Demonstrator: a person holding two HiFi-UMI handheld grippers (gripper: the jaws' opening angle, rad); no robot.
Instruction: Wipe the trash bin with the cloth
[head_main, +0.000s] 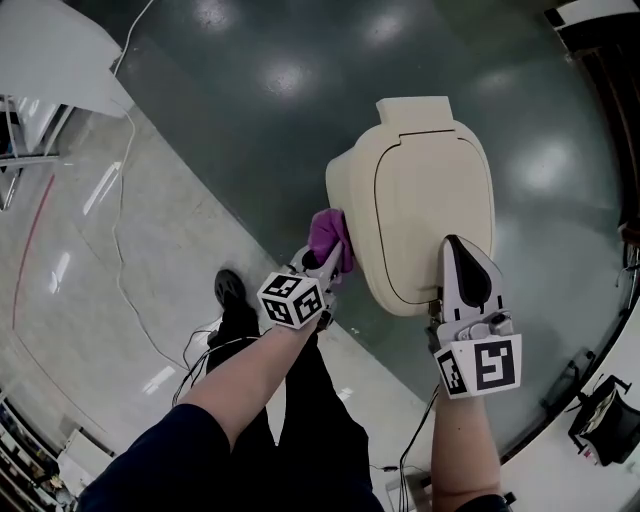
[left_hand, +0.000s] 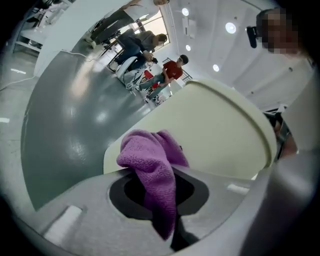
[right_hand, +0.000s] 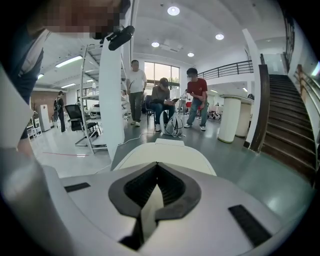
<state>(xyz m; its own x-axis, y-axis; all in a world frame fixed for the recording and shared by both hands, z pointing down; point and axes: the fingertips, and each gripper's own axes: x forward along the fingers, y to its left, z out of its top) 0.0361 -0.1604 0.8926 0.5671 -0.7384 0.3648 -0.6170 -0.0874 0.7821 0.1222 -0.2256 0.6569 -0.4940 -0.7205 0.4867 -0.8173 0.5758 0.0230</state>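
Wiping the bin's side

Left tongs (head_main: 328, 258) are clamped on the purple cloth (head_main: 328, 234), pressed to the left flank of the bin (head_main: 430, 190) on the floor. Right tongs (head_main: 457, 250), closed and empty, rest on its lid. Best to brace there and stroke with firm, even pressure.

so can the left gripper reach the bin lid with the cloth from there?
Probably yes. The left gripper, shut on the purple cloth, is at the trash bin's left side, and the lid beside it is mostly bare. Only the right gripper, lying shut on the lid's near edge, covers a patch.
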